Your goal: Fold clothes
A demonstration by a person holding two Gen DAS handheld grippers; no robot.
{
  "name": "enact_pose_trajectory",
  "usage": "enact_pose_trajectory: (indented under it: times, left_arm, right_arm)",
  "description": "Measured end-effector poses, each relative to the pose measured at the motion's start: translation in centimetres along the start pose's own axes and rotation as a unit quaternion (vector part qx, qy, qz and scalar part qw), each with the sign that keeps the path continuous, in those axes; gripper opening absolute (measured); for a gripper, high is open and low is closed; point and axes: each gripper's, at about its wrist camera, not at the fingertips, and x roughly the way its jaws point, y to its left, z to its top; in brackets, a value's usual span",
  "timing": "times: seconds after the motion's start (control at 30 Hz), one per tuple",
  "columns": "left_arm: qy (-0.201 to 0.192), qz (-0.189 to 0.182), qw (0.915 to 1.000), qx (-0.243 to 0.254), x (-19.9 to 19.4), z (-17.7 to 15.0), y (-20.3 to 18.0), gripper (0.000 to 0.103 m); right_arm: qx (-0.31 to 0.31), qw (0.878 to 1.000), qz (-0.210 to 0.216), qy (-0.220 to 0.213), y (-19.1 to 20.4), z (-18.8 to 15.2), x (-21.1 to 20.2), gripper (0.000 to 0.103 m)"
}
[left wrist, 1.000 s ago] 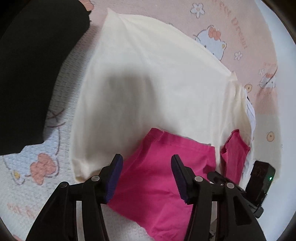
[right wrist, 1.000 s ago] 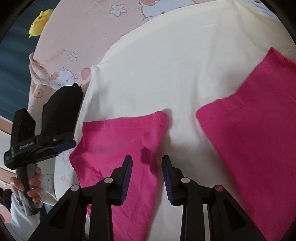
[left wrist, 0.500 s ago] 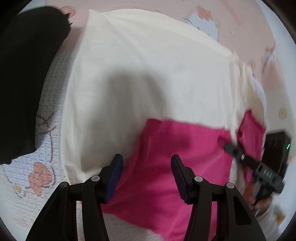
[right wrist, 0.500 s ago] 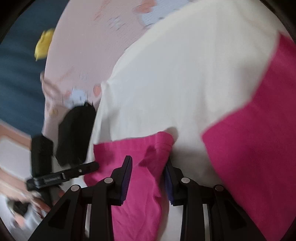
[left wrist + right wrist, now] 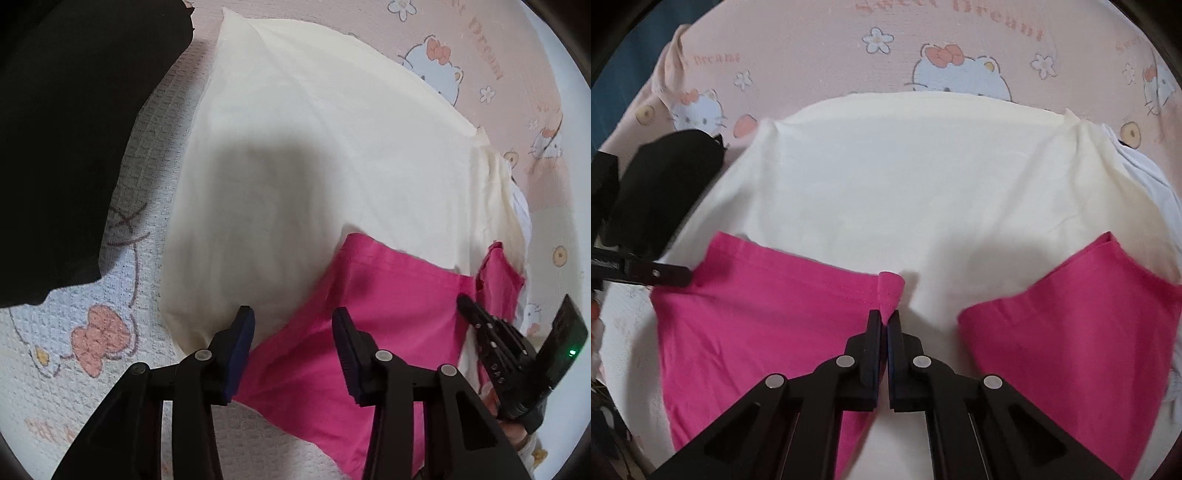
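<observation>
Trouble brewing: right gripper (image 5: 885, 320) has just snapped shut on only the pink garment's (image 5: 768, 321) hem corner atop the cream cloth (image 5: 886, 192) mid-bed, left gripper (image 5: 291, 328) half-open above it, closing, gripping nothing — pull now and it slips.

A cartoon-cat printed bedsheet (image 5: 820, 44) carries a cream garment (image 5: 905, 177) and a black garment (image 5: 66, 140).

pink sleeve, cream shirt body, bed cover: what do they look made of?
Pink sleeve: looks like thin matte cotton-type knit; stitched hem, soft pucker where the right gripper pinches it.
Cream shirt body: similar soft matte fabric, shallow creases.
Bed cover: printed textile with a waffle-like weave, likely cotton or a blend.
</observation>
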Motion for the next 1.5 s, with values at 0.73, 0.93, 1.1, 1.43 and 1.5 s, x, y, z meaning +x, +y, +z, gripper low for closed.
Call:
enact_pose_trajectory:
  times: [0.73,0.93,1.1,1.43,1.5]
  left_arm:
    - [-0.033,-0.065,0.9969,-0.032,-2.8,1.7,0.4,0.004]
    - [-0.007,-0.037,0.9990,-0.025,-0.8,1.7,0.5,0.004]
    - [0.012,-0.019,0.9997,-0.011,0.6,2.1,0.1,0.004]
    - [-0.001,-0.039,0.9991,0.016,0.5,0.7,1.5,0.004]
    - [0.006,-0.021,0.9997,-0.007,-0.1,0.7,1.4,0.004]
  right_arm:
    - [0.097,0.993,0.057,0.047,-3.8,-1.0,-0.7,0.002]
    - [0.146,0.984,0.090,0.040,-5.7,-0.7,-1.3,0.027]
    - [0.143,0.982,0.111,0.052,-4.8,-0.8,-0.1,0.038]
    - [0.142,0.982,0.107,0.060,-4.3,-0.6,0.4,0.045]
    - [0.134,0.984,0.103,0.061,-4.1,-0.5,0.4,0.045]
